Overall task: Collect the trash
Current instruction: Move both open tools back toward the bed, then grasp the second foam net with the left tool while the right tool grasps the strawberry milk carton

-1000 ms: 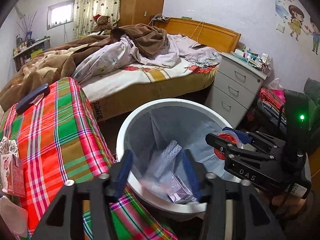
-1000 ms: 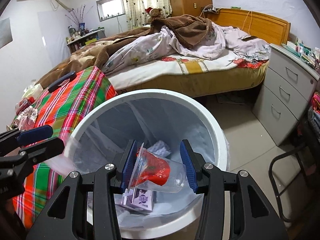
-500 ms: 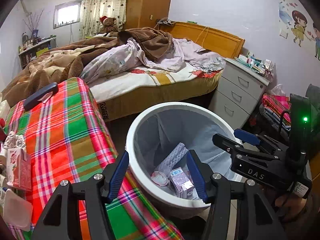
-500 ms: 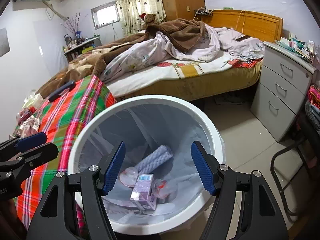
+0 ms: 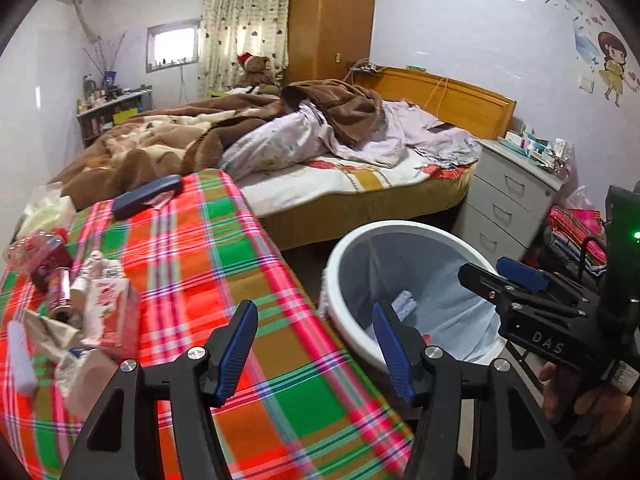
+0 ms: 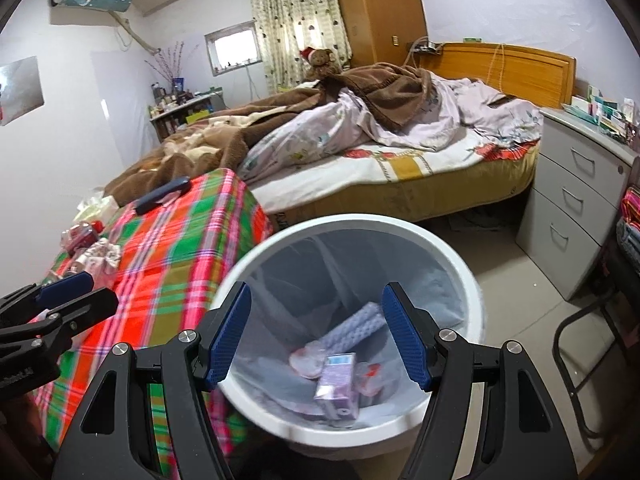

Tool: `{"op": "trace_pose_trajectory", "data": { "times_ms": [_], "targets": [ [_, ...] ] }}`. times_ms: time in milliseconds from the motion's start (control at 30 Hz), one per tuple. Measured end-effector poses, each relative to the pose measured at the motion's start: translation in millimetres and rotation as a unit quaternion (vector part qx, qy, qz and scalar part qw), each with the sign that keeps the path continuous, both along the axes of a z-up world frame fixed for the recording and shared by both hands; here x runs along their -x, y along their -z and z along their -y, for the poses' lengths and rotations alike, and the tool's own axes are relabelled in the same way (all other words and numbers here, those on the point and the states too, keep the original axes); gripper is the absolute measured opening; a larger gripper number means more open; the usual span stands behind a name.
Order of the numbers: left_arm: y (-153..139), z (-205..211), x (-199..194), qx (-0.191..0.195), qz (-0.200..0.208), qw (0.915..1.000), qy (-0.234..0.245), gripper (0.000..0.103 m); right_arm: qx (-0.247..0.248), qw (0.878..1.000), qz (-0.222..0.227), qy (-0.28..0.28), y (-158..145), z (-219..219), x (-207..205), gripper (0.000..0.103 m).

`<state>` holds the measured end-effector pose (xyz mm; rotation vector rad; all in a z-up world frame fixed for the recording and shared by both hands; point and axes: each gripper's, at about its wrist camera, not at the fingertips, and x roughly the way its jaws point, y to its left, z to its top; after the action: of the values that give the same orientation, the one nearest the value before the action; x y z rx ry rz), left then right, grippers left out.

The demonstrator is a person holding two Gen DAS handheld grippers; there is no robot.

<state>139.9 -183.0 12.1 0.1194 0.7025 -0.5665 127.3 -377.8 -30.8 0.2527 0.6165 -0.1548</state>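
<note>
Trash lies in two places. Inside the white bin [image 6: 460,276], which stands on the floor beside the worktop's right edge, rest a purple carton [image 6: 338,384], a clear cup with red print [image 6: 370,372], a pale ribbed roll [image 6: 352,328] and a round lid-like piece [image 6: 306,360], all at the bottom of the grey liner. More trash sits near the left edge of the plaid-covered worktop [image 5: 224,272]: a red-and-white carton [image 5: 106,312], a crushed clear bottle with a red label [image 5: 46,264], crumpled wrappers [image 5: 52,328] and a white cup on its side [image 5: 86,384]. A dark blue case [image 5: 146,196] lies at the worktop's far edge, next to the bed [image 5: 360,176].

The right tongs [image 6: 316,334] hang over the bin's mouth; their jaws have just been opening and stand wide with nothing between the blue pads. The left tongs [image 5: 314,350] are held above the worktop's right edge, half open and empty, one finger over the cloth and the other over the bin's rim. A hand [image 5: 576,396] grips the right tongs' handle.
</note>
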Motion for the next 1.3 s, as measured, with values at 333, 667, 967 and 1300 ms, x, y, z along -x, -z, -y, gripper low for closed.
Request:
{"op": "trace_pose_trajectory", "data": {
  "times_ms": [333,667,967,1300],
  "targets": [
    [-11.5,-58.8,9.8,0.011,0.017,0.9987,-0.048,0.06,0.006,0.999,0.015,-0.039,-7.8,-43.1,-1.7,0.07],
    [-12.5,-129.3,5.1,0.017,0.02,0.9934,-0.112,0.06,0.001,0.995,0.02,-0.094,-10.9,-88.6,-14.2,0.07],
    [-6.6,-200.7,-5.0,0.027,0.012,0.9823,-0.185,0.06,0.002,0.988,0.014,-0.152,-9.1,-132.1,-25.5,0.07],
    [7.1,-260.0,-27.7,0.029,-0.011,0.9695,-0.243,0.06,-0.008,0.984,-0.006,-0.177,-8.5,-168.1,-53.1,0.07]
  ]
}}
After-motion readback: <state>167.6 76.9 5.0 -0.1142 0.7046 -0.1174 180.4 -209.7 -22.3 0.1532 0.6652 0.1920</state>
